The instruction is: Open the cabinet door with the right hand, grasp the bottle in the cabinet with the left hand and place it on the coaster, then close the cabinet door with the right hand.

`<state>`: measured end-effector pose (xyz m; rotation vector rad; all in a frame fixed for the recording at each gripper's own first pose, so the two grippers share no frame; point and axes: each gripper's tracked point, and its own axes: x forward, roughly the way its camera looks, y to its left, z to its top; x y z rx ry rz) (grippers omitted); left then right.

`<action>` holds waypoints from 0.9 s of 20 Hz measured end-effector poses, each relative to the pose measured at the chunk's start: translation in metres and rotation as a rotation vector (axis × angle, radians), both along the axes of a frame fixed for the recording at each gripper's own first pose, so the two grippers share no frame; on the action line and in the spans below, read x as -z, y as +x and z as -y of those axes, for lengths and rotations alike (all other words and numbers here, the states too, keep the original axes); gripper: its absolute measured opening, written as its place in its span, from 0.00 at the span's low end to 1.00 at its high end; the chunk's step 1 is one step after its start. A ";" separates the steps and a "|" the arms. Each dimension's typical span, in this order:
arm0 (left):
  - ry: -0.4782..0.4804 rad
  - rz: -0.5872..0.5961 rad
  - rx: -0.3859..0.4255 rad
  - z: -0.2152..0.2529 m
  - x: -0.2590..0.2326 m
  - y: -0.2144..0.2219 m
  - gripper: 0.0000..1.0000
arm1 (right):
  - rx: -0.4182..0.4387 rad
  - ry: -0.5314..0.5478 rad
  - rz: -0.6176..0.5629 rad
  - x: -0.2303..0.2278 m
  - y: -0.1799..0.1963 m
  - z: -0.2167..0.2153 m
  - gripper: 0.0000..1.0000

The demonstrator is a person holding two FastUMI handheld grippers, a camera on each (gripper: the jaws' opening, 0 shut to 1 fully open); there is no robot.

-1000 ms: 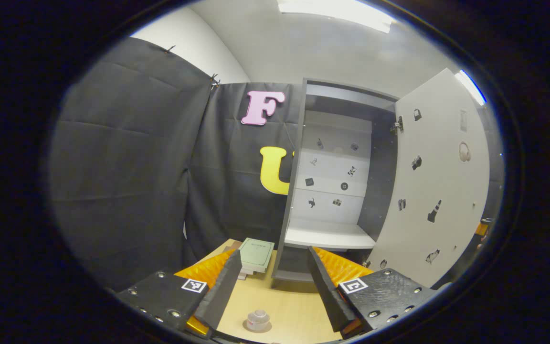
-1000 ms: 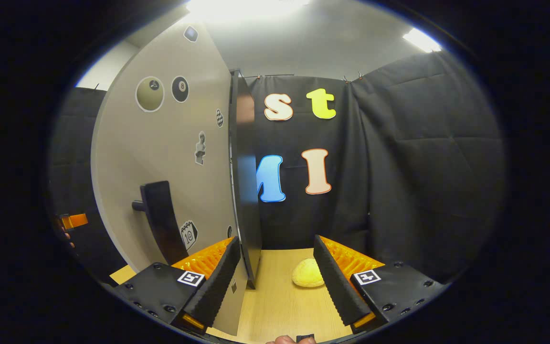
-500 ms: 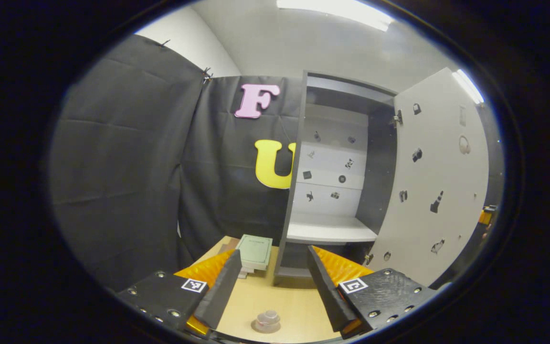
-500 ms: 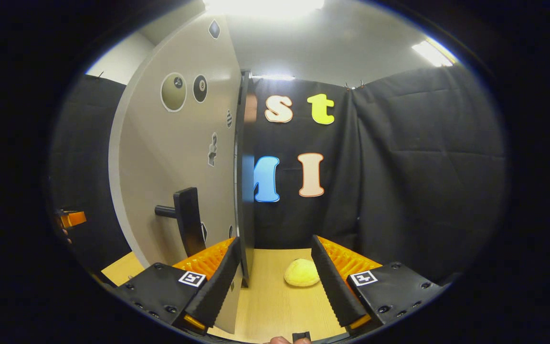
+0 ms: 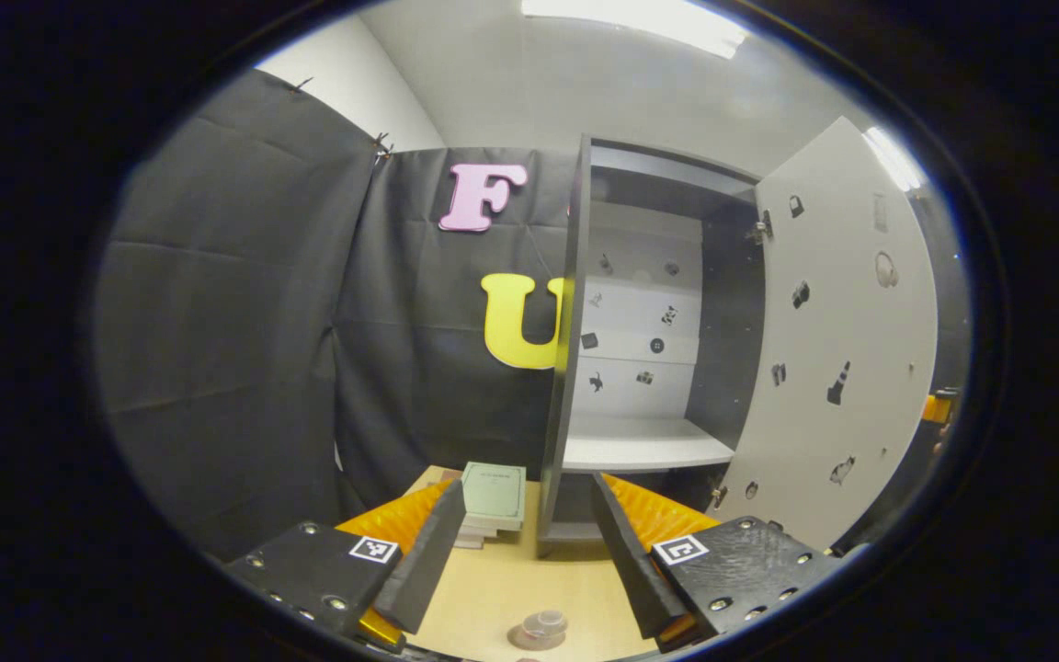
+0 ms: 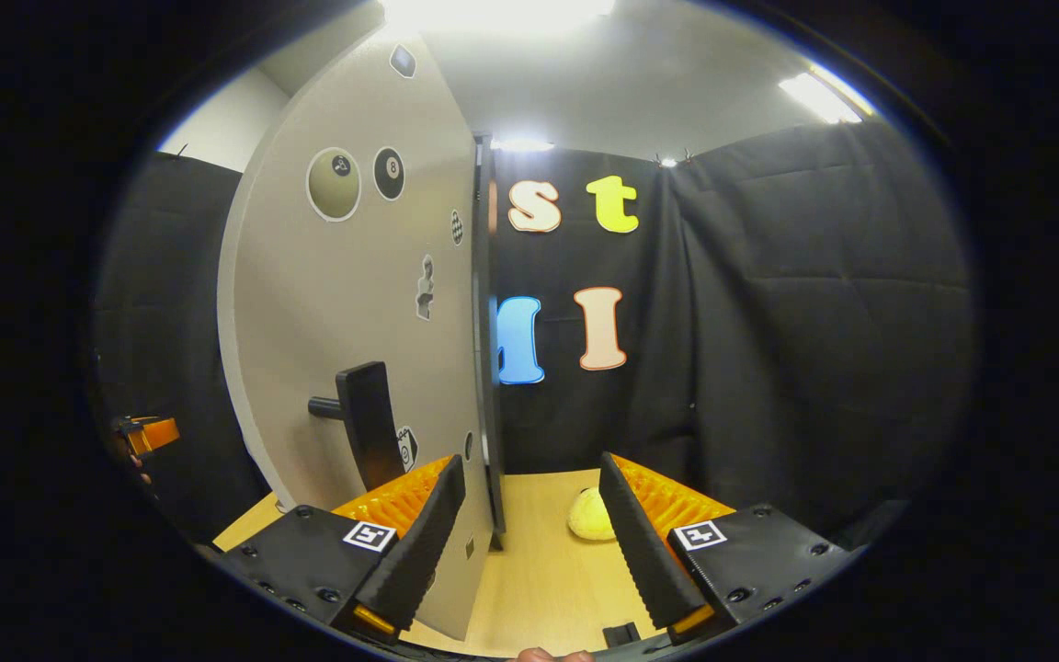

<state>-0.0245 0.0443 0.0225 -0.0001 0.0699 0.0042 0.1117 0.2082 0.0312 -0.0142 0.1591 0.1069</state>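
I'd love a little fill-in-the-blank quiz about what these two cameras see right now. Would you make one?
1. The cabinet door stands ____.
2. The bottle sits on a coaster on the ____.
3. The left claw is open and holds ____.
4. The door's handle is ____ in colour.

Missing words: open; table; nothing; black

In the left gripper view, the bottle (image 5: pixel 543 625) on the coaster (image 5: pixel 529 637) sits at the lower edge, too small and blurred to tell its make, and the cabinet (image 5: pixel 644 322)'s lowest compartment is mostly hidden behind the left gripper (image 5: pixel 522 542)'s fingers. Small stickers on the cabinet door (image 5: pixel 837 340) are too small to make out. In the right gripper view, the yellow object (image 6: pixel 590 515) right of the door's edge is partly hidden by a finger (image 6: pixel 635 542).
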 end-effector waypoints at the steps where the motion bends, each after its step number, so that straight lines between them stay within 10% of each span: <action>1: -0.003 0.001 0.004 -0.003 0.000 0.002 0.82 | -0.011 0.001 -0.001 0.000 -0.001 -0.005 0.90; 18: -0.037 0.000 0.009 -0.081 0.009 0.023 0.82 | -0.172 0.037 -0.018 0.003 0.000 -0.083 0.94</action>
